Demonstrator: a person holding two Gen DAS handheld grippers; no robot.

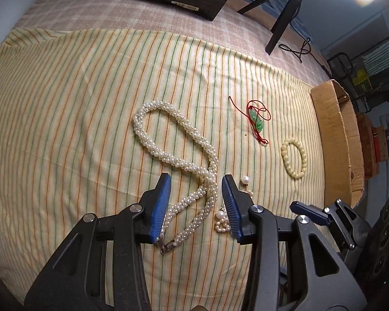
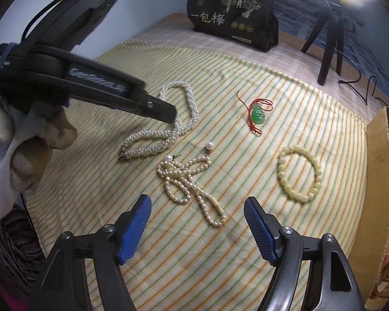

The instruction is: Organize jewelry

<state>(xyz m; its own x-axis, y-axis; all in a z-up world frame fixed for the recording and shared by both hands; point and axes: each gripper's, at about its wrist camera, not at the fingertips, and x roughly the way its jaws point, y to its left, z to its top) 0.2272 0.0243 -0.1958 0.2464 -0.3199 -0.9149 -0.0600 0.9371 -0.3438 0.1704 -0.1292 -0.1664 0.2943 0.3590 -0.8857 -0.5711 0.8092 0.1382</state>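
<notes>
On the striped cloth [image 1: 77, 103] covering the surface, the left gripper [image 1: 196, 202] hangs low over the thick pearl rope necklace [image 1: 173, 140], its blue jaws spread on either side of the strand near the clasp end, not pressing it. The right gripper [image 2: 197, 230] has its jaws spread wide, with the lower loop of the thin pearl strand [image 2: 192, 181] lying between them, untouched. Toward the far edge lies the green pendant on red cord [image 2: 258, 115]. The cream bead bracelet [image 2: 299, 175] rests near the right edge, beside the cardboard box [image 1: 337, 140]. A gloved hand [image 2: 18, 150] holds the left gripper.
</notes>
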